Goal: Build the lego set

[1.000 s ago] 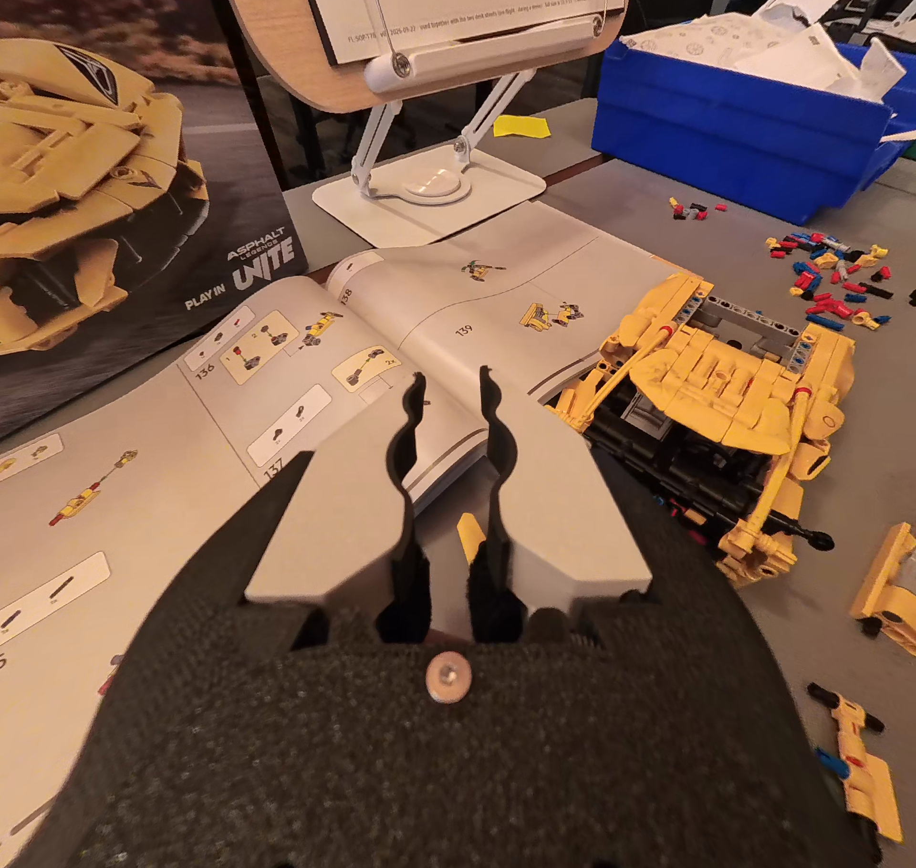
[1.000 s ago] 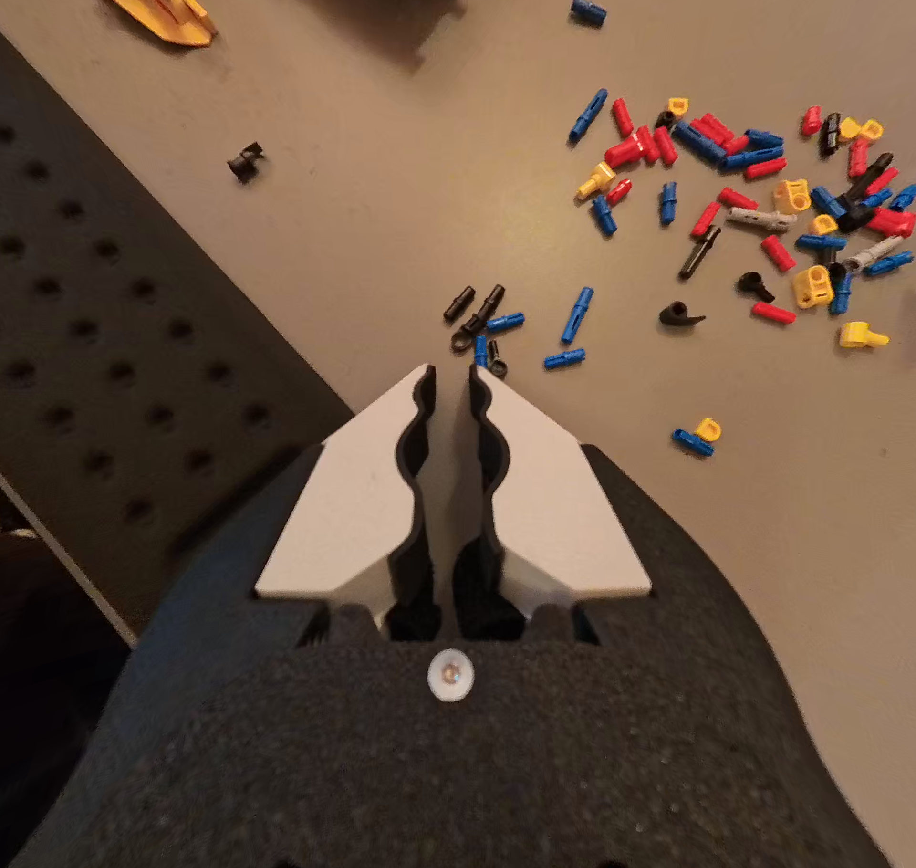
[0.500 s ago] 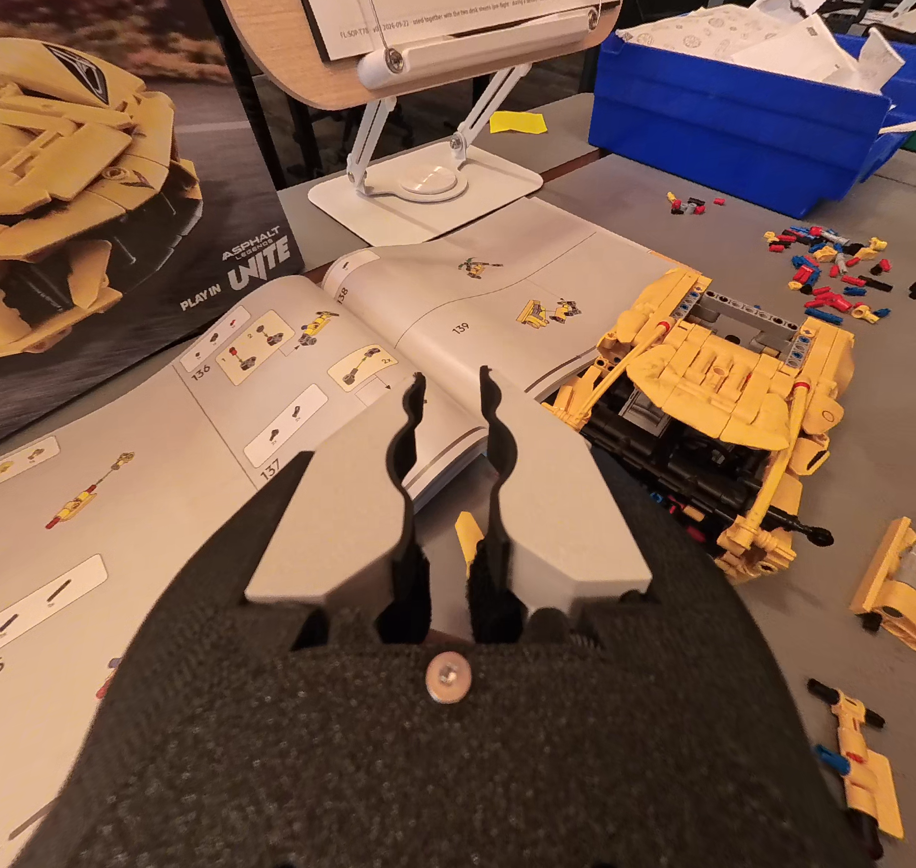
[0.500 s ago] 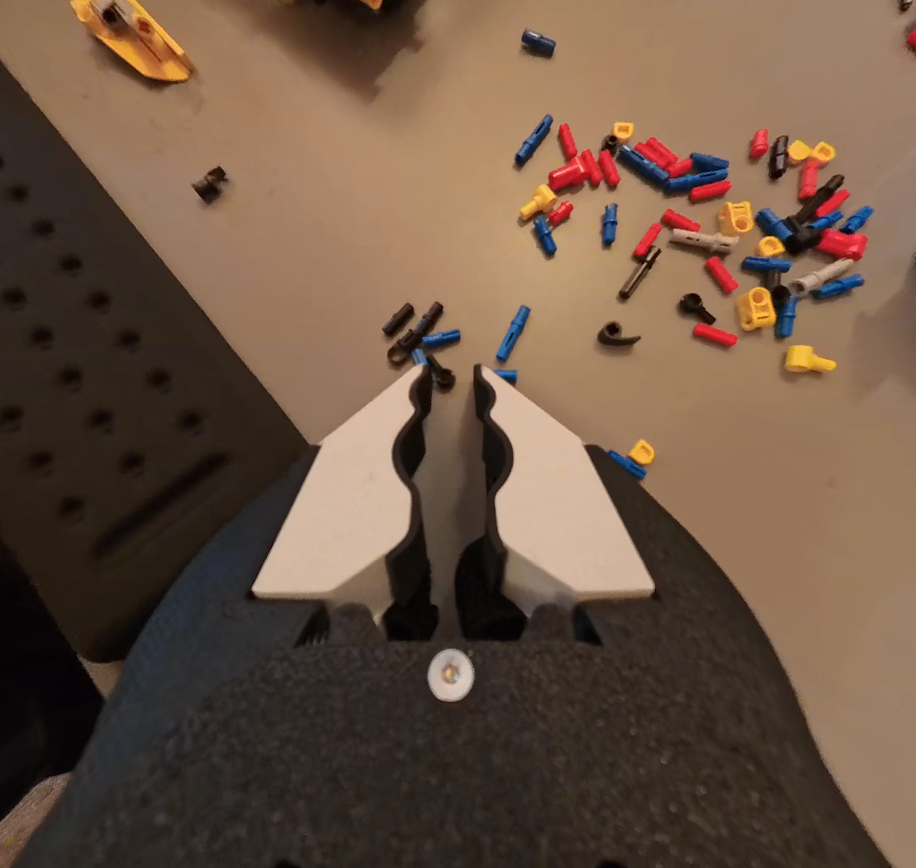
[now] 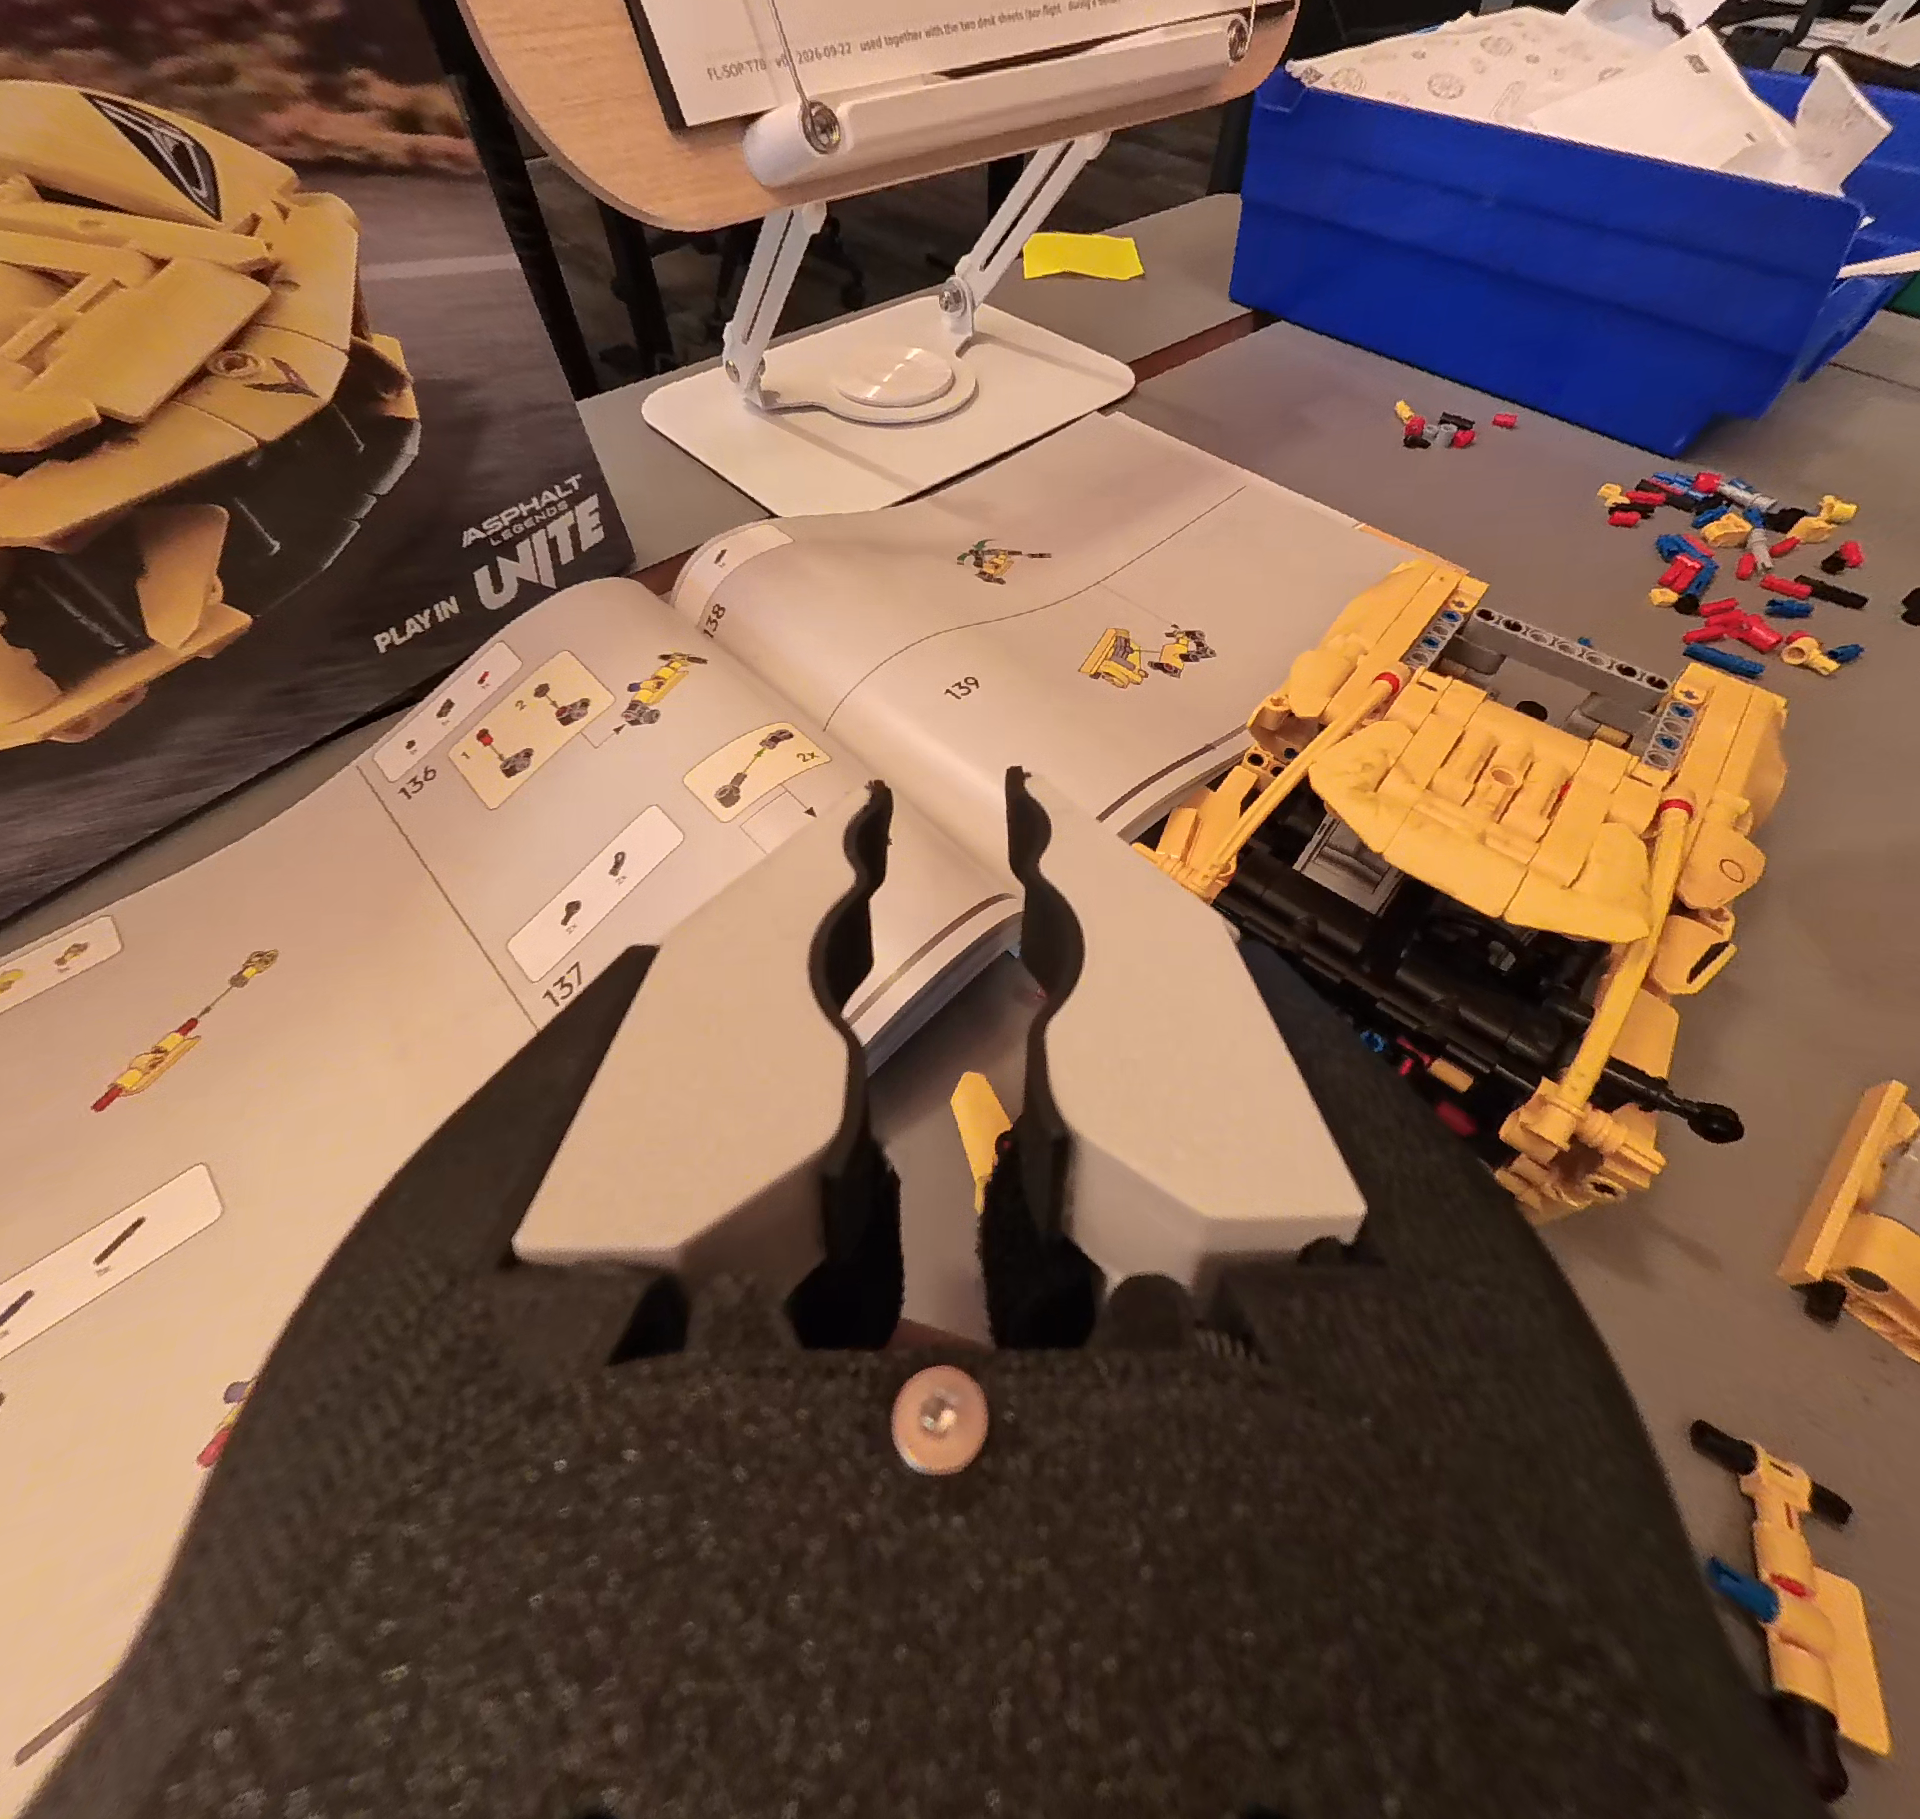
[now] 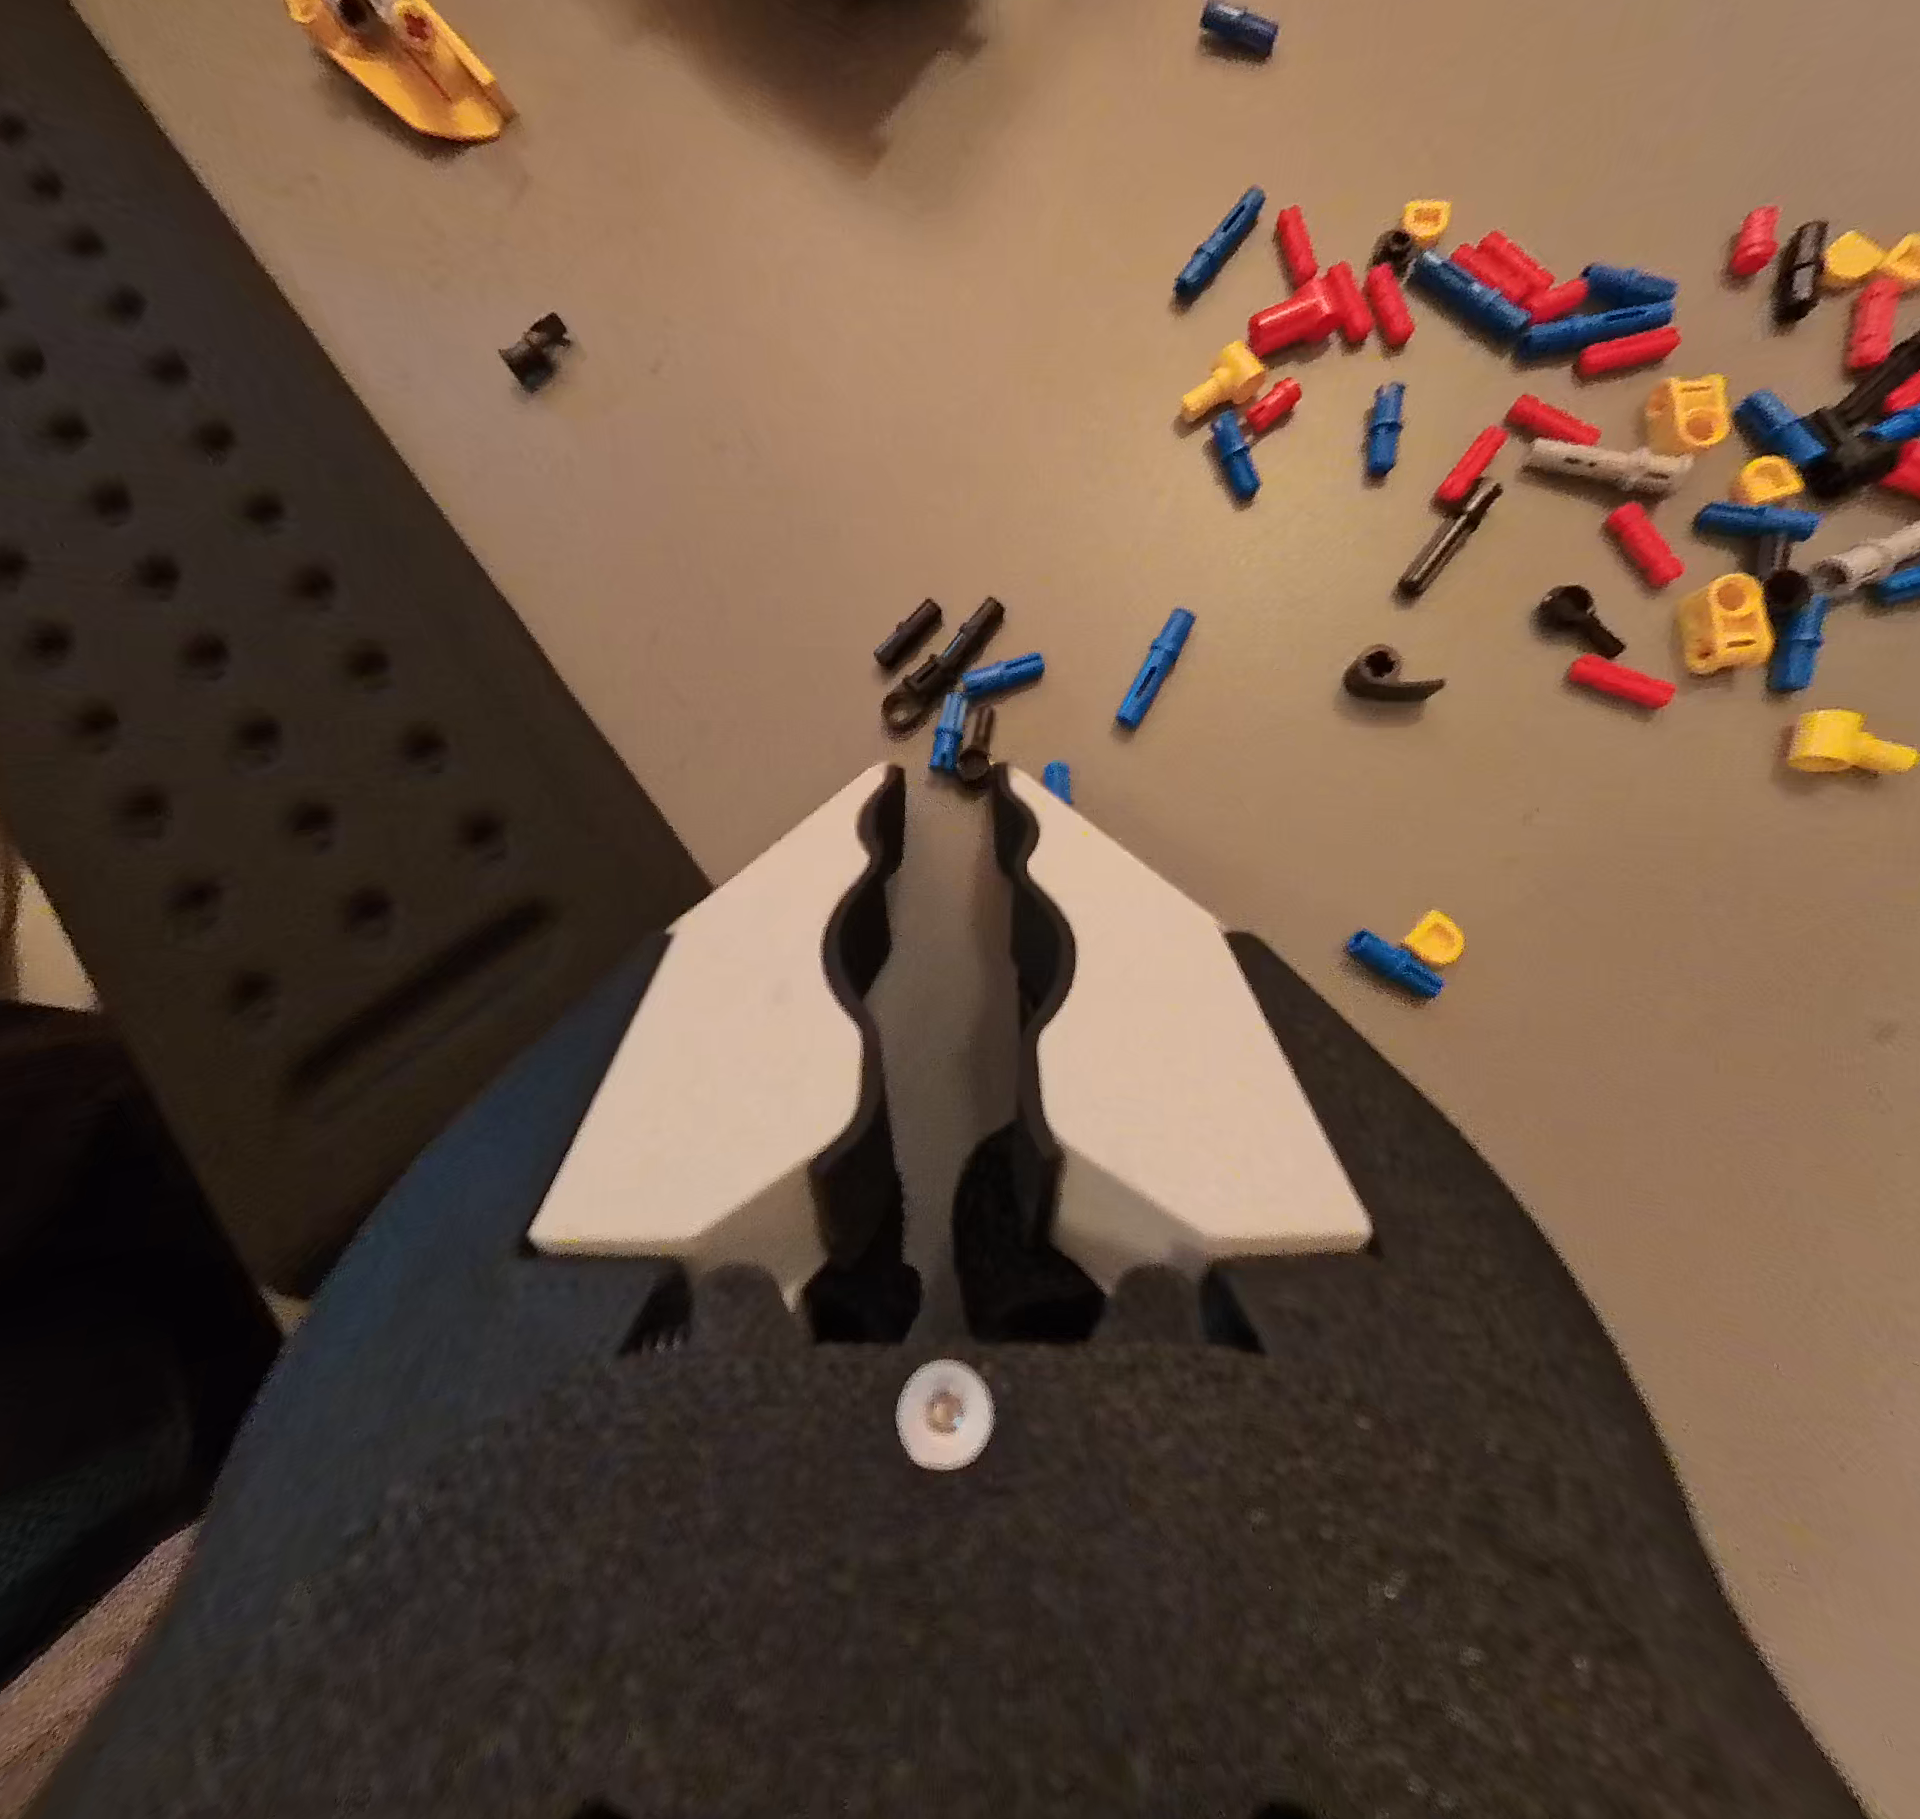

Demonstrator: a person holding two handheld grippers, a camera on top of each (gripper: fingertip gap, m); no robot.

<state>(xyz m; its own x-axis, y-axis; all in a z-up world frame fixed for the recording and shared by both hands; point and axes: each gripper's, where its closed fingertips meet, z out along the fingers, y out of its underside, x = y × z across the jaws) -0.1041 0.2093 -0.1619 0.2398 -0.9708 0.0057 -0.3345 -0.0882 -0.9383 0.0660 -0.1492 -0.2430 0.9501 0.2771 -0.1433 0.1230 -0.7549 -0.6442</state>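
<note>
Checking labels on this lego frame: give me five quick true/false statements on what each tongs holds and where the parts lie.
1. The left tongs grip a red pin. False: they are open and empty, over the open instruction booklet.
2. The right tongs are open, with nothing between them. True.
3. The part-built yellow car sits to the right of the booklet. True.
4. The small cluster of black and blue pins lies just beyond the right tongs' tips. True.
5. The blue bin is full of loose red pins. False: it holds white paper bags; the loose pins lie on the table.
</note>
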